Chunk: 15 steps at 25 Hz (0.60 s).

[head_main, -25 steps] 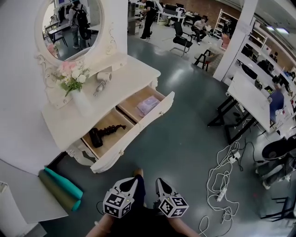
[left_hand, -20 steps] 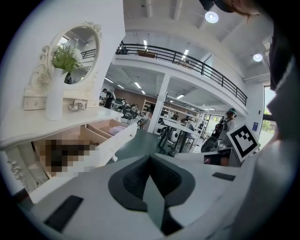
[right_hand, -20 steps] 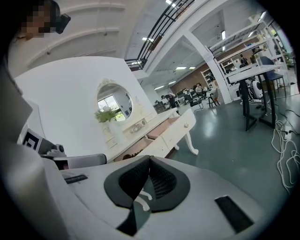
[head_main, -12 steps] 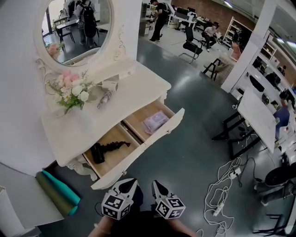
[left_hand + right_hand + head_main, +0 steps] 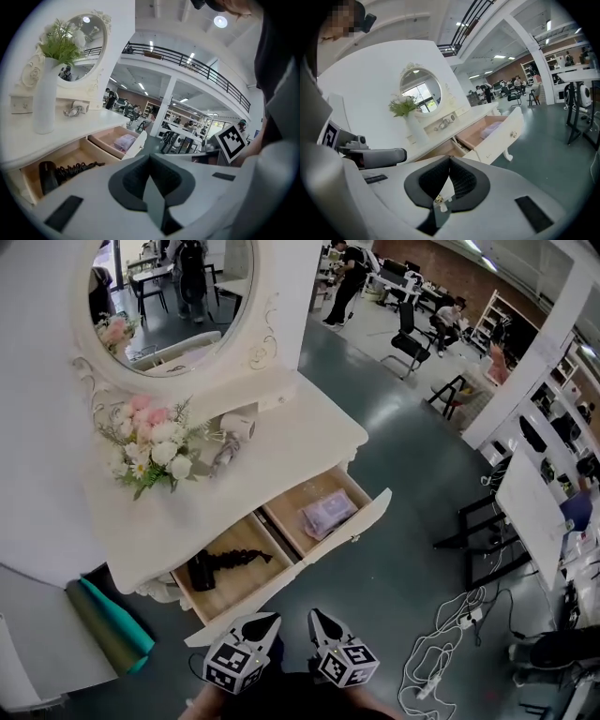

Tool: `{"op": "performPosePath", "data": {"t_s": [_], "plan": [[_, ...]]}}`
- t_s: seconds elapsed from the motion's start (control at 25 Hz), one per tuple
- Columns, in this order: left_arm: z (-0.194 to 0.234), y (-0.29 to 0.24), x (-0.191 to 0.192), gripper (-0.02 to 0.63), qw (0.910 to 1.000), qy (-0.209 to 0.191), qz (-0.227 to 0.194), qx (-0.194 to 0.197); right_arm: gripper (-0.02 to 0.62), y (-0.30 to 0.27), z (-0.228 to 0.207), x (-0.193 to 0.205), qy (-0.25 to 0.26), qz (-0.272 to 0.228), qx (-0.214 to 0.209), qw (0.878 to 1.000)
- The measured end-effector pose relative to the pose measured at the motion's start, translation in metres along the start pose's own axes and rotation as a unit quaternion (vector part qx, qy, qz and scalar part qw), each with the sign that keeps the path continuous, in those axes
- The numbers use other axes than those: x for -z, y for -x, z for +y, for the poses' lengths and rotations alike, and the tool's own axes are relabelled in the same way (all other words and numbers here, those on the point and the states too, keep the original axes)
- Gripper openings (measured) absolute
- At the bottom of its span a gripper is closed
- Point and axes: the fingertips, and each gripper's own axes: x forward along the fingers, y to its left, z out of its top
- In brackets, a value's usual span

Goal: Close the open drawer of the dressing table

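The white dressing table (image 5: 281,451) stands ahead with both drawers pulled out. Its left drawer (image 5: 246,600) holds a black hair tool (image 5: 211,568). A purple packet (image 5: 326,513) lies in the right drawer (image 5: 367,517). My left gripper (image 5: 265,620) and right gripper (image 5: 317,617) are side by side at the bottom of the head view, just short of the left drawer's front, touching nothing. Both are shut and empty. The left gripper view looks over shut jaws at both drawers (image 5: 96,147); the right gripper view shows the right drawer's front (image 5: 501,138).
A vase of flowers (image 5: 155,451) and a hair dryer (image 5: 230,437) sit on the tabletop below an oval mirror (image 5: 173,282). Rolled teal and olive mats (image 5: 108,624) lie on the floor at left. Cables with a power strip (image 5: 441,652) and a desk (image 5: 534,512) are at right.
The head view has drawn closer to the dressing table, which now looks larger and nearer. Both grippers keep their place at the bottom, still shut. The drawers have not moved.
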Motion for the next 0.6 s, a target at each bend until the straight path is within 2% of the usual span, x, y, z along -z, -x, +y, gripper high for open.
{"op": "performPosePath", "data": {"t_s": [0.2,0.4,0.6], "plan": [[0.016,-0.013,-0.021,0.009,0.9997,0.009,-0.022,-0.009,0.026,-0.038,0.007,-0.012,0.025,0.025,-0.046,0.998],[0.035,-0.018,-0.030,0.009,0.9983,0.028,-0.027,-0.042,0.026,-0.065,0.015,-0.031,0.051,0.040,-0.089,0.994],[0.053,-0.015,-0.038,0.009,0.9951,0.038,-0.038,-0.083,0.026,-0.089,0.022,-0.039,0.055,0.053,-0.119,0.990]]}}
